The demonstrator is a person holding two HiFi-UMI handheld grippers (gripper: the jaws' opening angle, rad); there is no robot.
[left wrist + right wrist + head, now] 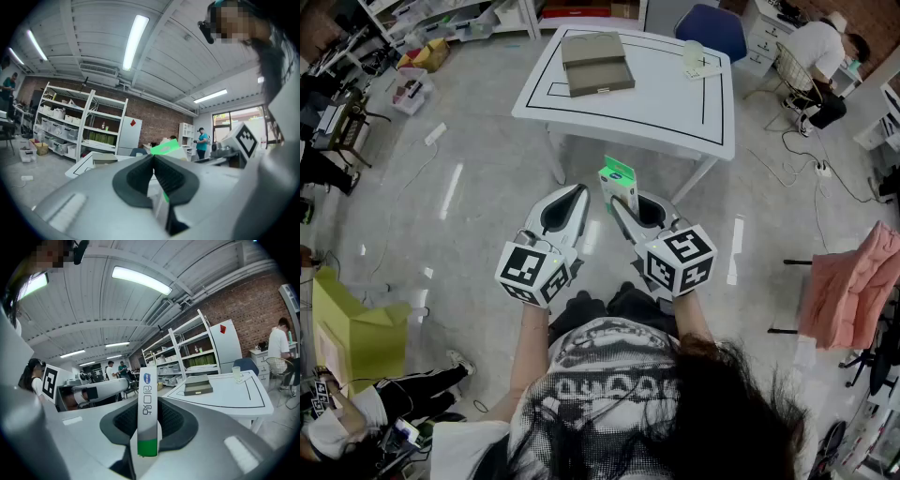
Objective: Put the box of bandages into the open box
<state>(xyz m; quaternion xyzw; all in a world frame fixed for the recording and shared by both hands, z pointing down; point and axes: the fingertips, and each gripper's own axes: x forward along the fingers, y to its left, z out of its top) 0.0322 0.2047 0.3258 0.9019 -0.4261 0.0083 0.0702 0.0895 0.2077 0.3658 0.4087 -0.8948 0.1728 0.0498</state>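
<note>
The box of bandages (619,181) is white with a green end. It stands upright between the pads of my right gripper (616,202), which is shut on it above the floor, in front of the white table (675,105). In the right gripper view the bandage box (148,401) fills the gap of the right gripper (149,423). The open box (596,63), grey-brown and flat, lies on the table's far left part and also shows as the open box (198,386). My left gripper (580,191) hangs beside the right one, shut and holding nothing; its left gripper (153,157) jaws meet.
A clear cup (693,52) stands on the table's far right corner. A blue chair (713,28) is behind the table, where a seated person (818,49) works at a desk. Pink cloth (853,281) hangs at right. A yellow-green box (356,330) sits at left.
</note>
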